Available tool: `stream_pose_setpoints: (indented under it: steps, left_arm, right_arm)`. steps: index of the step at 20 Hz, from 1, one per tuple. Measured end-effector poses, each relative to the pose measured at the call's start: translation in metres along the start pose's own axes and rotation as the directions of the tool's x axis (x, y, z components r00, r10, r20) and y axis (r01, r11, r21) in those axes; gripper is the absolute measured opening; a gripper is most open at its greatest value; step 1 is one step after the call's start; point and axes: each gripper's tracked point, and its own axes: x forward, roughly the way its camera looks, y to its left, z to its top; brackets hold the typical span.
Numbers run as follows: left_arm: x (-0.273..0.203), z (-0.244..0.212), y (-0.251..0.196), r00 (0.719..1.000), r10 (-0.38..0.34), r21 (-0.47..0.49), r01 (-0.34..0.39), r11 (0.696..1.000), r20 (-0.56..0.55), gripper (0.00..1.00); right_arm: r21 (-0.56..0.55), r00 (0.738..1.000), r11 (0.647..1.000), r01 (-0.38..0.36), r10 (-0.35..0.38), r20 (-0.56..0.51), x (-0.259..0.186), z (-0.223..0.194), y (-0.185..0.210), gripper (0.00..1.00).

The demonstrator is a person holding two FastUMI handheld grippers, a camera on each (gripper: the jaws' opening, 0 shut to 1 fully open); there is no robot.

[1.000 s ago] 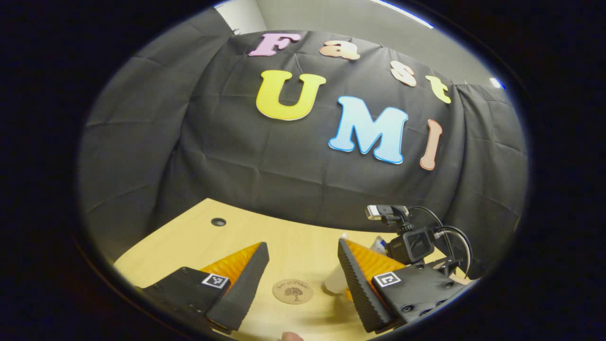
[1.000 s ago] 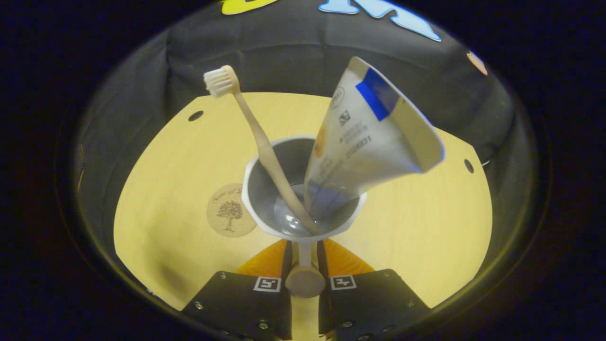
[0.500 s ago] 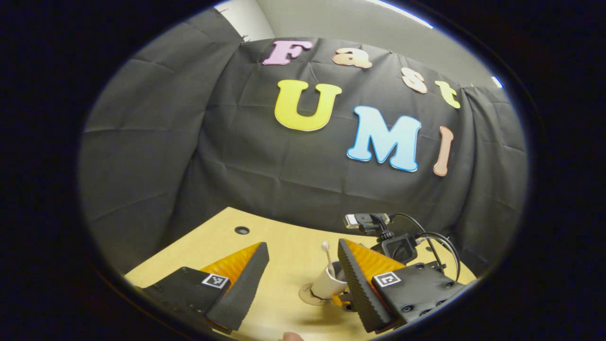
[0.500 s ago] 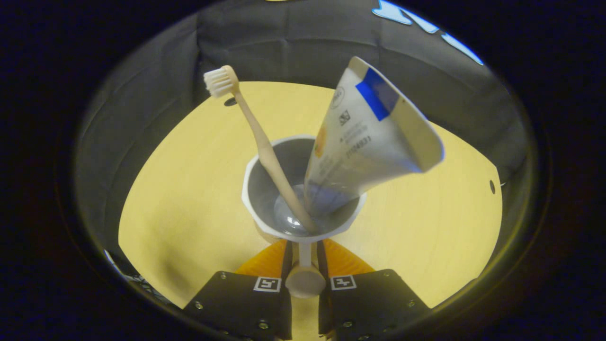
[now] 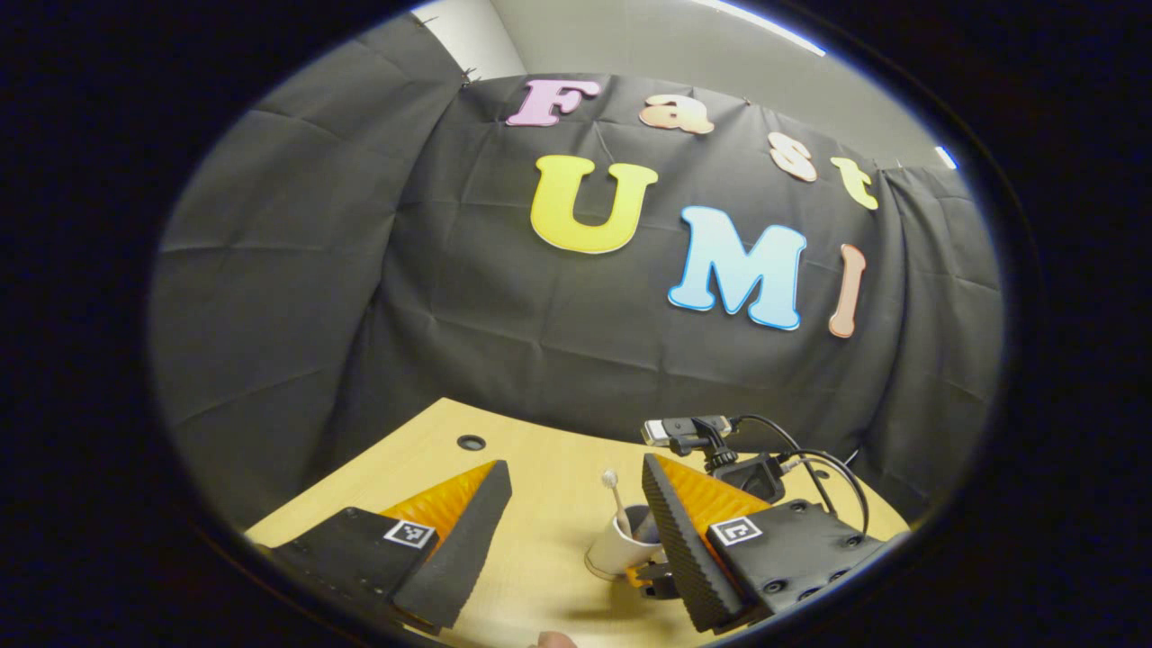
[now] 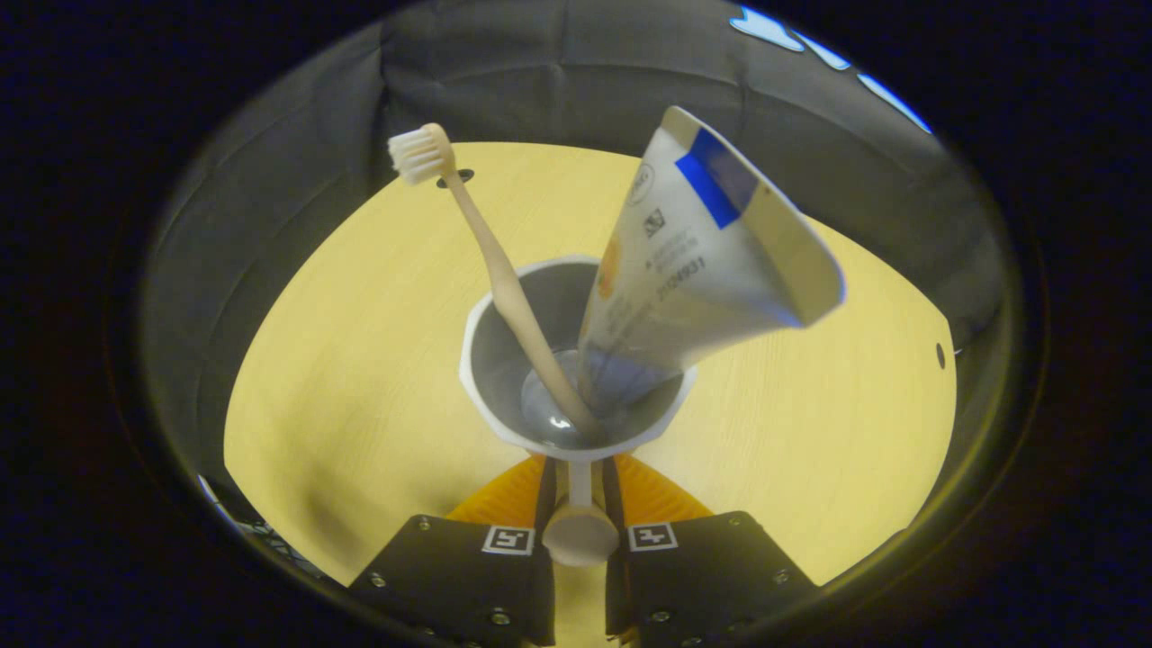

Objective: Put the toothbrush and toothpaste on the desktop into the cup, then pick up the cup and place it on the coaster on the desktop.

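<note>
Right claw (image 6: 576, 481) clenched on the cup's handle (image 6: 579, 531), right at its fingertips. Cup (image 6: 576, 378) sits just ahead of the claw, toothbrush (image 6: 490, 261) leaning left inside, toothpaste (image 6: 702, 261) tube leaning right. Likely light but top-heavy; rigid cup with a smooth handle, so a firm, level hold low on the handle seems safest, or the contents may tip. Counter (image 6: 360, 315) lies beyond; coaster hidden, cannot tell whether the cup rests on it. Left claw (image 5: 567, 531) released, holding nothing, cup (image 5: 621, 544) ahead between its fingers, farther off.
</note>
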Motion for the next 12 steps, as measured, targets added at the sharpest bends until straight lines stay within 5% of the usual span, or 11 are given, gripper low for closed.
stream_pose_setpoints:
  steps: [12]
  left_arm:
    - [0.000, 0.001, 0.002, 1.000, -0.007, 0.019, 0.007, 1.000, -0.006, 0.92]
  right_arm:
    - [0.060, 0.993, 0.998, -0.035, 0.028, 0.111, -0.037, 0.001, -0.001, 0.36]
